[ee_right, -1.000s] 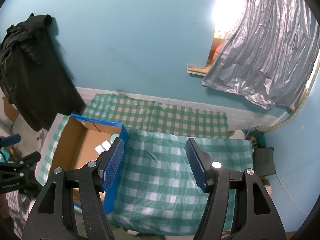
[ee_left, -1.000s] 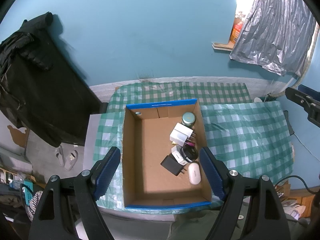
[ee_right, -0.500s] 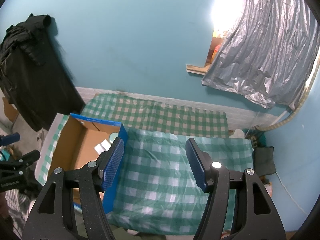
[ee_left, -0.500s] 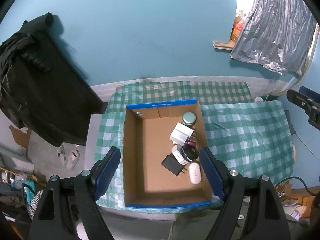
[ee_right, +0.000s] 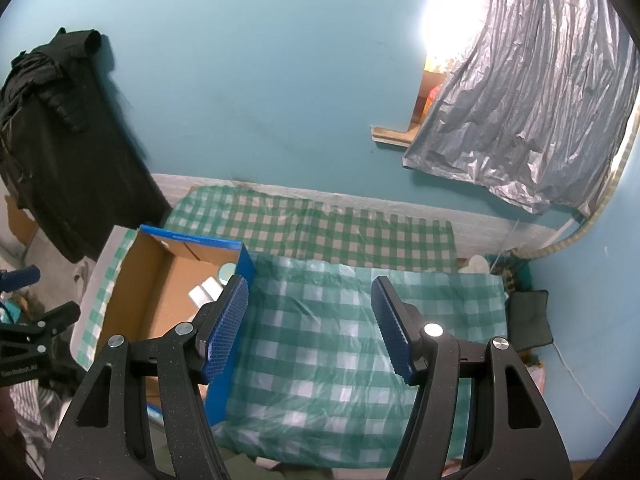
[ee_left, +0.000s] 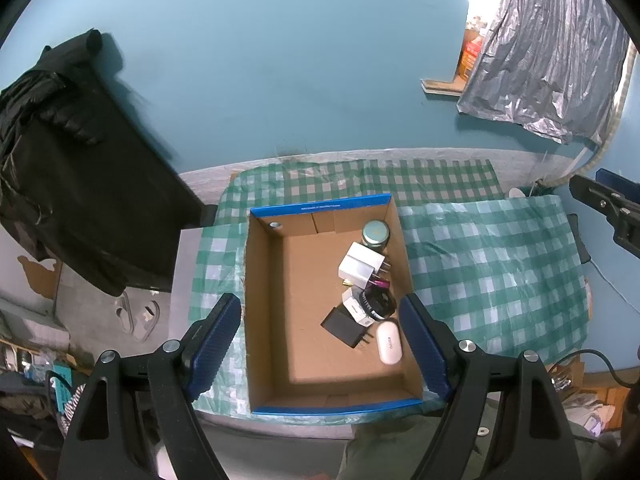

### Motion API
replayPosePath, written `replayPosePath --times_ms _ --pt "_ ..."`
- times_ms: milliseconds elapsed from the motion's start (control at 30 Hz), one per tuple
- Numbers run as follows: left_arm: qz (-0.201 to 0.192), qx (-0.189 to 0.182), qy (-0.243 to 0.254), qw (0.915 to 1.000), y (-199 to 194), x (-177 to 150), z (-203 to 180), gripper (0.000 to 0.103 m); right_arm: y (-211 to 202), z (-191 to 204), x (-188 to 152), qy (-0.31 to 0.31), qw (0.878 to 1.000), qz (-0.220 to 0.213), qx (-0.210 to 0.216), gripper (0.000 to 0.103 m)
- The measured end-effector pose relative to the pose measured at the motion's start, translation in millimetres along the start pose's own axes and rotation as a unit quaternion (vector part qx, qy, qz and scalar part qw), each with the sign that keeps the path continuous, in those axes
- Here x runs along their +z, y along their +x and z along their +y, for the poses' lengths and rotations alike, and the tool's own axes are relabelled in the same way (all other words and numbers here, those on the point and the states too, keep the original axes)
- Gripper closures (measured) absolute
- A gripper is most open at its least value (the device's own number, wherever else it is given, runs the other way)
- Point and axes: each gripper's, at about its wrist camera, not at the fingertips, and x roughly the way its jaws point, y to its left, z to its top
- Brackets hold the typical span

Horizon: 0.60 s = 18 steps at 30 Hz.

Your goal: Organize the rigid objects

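Note:
A cardboard box (ee_left: 280,300) with blue rims sits on the green checked cloth (ee_left: 500,264). Along its right side lie a round jar (ee_left: 375,233), a white charger (ee_left: 360,266), a black charger (ee_left: 345,327), a black round item (ee_left: 378,304) and a white oval case (ee_left: 389,343). My left gripper (ee_left: 320,340) hovers high above the box, open, with nothing between its blue pads. My right gripper (ee_right: 310,326) hangs open and empty over the bare cloth (ee_right: 340,340), to the right of the box (ee_right: 160,288).
A black jacket (ee_left: 60,168) hangs on the teal wall at left. A silver curtain (ee_left: 552,52) covers an opening at upper right. Sandals (ee_left: 138,314) lie on the floor left of the table. A dark cushion (ee_right: 528,316) sits at the cloth's right edge.

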Motion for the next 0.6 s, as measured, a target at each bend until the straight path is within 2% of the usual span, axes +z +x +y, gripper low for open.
replayPosePath --times_ms 600 --pt "-0.001 -0.001 0.002 1.0 -1.1 0.1 -0.7 0.021 0.2 -0.8 0.3 0.003 1.0 0.001 -0.001 0.04"
